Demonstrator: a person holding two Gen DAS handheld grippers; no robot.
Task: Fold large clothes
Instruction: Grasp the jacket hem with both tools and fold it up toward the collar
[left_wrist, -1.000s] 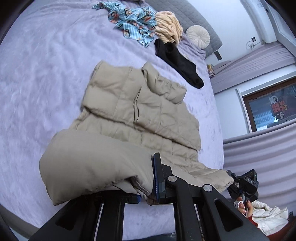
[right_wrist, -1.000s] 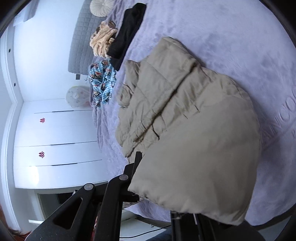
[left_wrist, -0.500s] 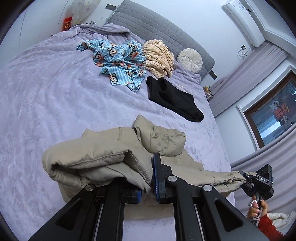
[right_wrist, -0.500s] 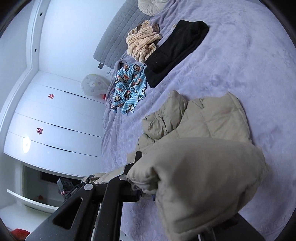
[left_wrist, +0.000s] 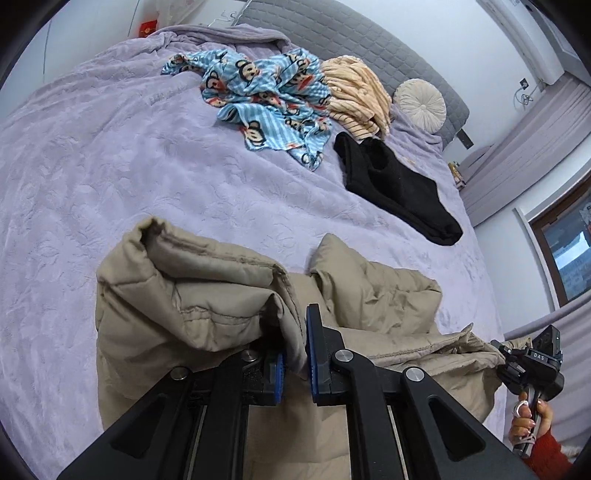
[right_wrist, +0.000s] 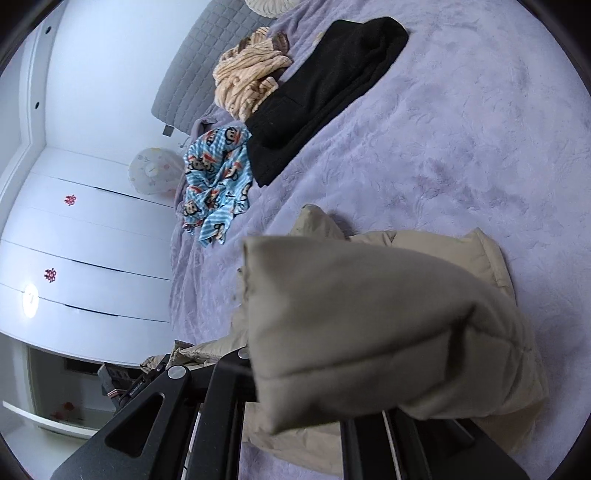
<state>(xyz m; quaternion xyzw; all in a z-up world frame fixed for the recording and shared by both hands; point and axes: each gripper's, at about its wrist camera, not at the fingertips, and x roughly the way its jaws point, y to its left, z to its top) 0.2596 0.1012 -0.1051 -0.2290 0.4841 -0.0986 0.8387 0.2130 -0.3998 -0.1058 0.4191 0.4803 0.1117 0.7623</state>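
A beige puffer jacket (left_wrist: 192, 291) lies folded over itself on the lilac bedspread (left_wrist: 92, 166). My left gripper (left_wrist: 295, 350) is shut on the jacket's hem edge, with fabric pinched between the blue pads. In the right wrist view the jacket (right_wrist: 369, 321) bulges over my right gripper (right_wrist: 295, 402), hiding its fingertips; it is shut on the jacket's other corner. The right gripper (left_wrist: 532, 365) also shows at the far right of the left wrist view, held by a hand in a red sleeve (left_wrist: 528, 424).
Further up the bed lie a blue monkey-print garment (left_wrist: 266, 92), a striped cream garment (left_wrist: 358, 96) and a black garment (left_wrist: 399, 188). A round cushion (left_wrist: 419, 105) rests by the grey headboard (left_wrist: 332, 33). White wardrobe doors (right_wrist: 74, 236) stand beside the bed.
Both grippers have carried the jacket's lower edge up the bed and lowered it over the upper half. The jacket has gone from spread long to doubled over.
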